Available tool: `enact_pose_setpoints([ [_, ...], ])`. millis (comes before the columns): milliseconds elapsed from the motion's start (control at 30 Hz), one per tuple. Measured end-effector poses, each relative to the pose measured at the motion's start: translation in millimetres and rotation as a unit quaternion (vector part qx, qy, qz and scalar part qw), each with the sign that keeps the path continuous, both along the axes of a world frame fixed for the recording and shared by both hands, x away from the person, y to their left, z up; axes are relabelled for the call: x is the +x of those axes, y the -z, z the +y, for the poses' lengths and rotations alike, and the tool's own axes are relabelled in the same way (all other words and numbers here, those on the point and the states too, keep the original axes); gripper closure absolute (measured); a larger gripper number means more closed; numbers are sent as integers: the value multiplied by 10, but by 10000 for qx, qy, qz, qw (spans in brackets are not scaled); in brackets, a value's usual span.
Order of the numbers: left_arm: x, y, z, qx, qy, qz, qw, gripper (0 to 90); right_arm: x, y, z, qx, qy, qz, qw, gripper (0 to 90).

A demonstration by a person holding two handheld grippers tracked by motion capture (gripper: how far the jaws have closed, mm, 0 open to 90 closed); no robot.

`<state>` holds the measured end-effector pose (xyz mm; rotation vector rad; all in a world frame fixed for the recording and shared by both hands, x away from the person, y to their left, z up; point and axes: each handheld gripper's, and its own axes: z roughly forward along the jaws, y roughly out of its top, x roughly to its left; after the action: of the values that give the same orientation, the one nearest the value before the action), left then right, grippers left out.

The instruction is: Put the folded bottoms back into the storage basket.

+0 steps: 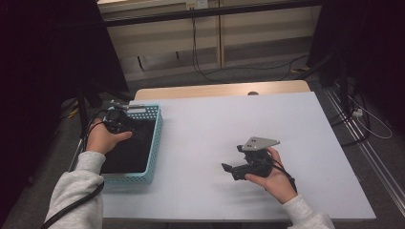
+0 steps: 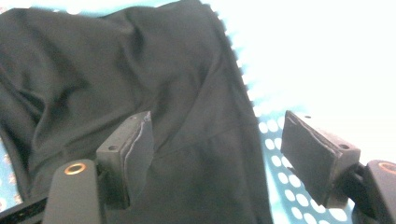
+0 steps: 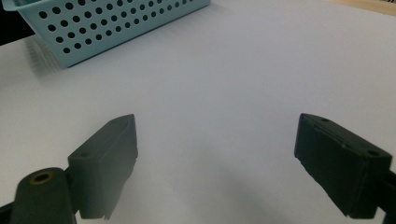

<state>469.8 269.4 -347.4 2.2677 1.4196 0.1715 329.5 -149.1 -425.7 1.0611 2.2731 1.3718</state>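
Note:
A black cloth [image 1: 128,153] lies crumpled inside a light blue perforated basket [image 1: 155,143] at the left of the white table [image 1: 215,124]. My left gripper [image 1: 136,128] hovers over the far end of the basket. In the left gripper view its jaws stand apart above the cloth [image 2: 140,70], gripper [image 2: 217,116] open, nothing pressed between the pads. My right gripper [image 1: 230,157] is held low over the table's right middle and points left toward the basket. In the right gripper view the gripper [image 3: 217,119] is open over bare tabletop, and the basket [image 3: 107,23] shows farther off.
The basket wall [image 2: 275,154] runs beside the cloth's right edge. A wooden strip [image 1: 219,89] borders the table's far side. Cables [image 1: 210,71] trail on the floor behind, and dark curtains hang at both sides.

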Motion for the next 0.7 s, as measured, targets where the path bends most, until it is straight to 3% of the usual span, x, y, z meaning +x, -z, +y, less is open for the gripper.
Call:
enact_pose_setpoints([
  [533, -43, -73, -241, -253, 355, -116, 9990, 230, -27, 5, -131, 5, 50, 22, 10000, 131],
  [700, -63, -97, -328, -239, 480, -179, 9984, 226, -39, 17, -162, -36, 46, 44, 10000, 131],
])
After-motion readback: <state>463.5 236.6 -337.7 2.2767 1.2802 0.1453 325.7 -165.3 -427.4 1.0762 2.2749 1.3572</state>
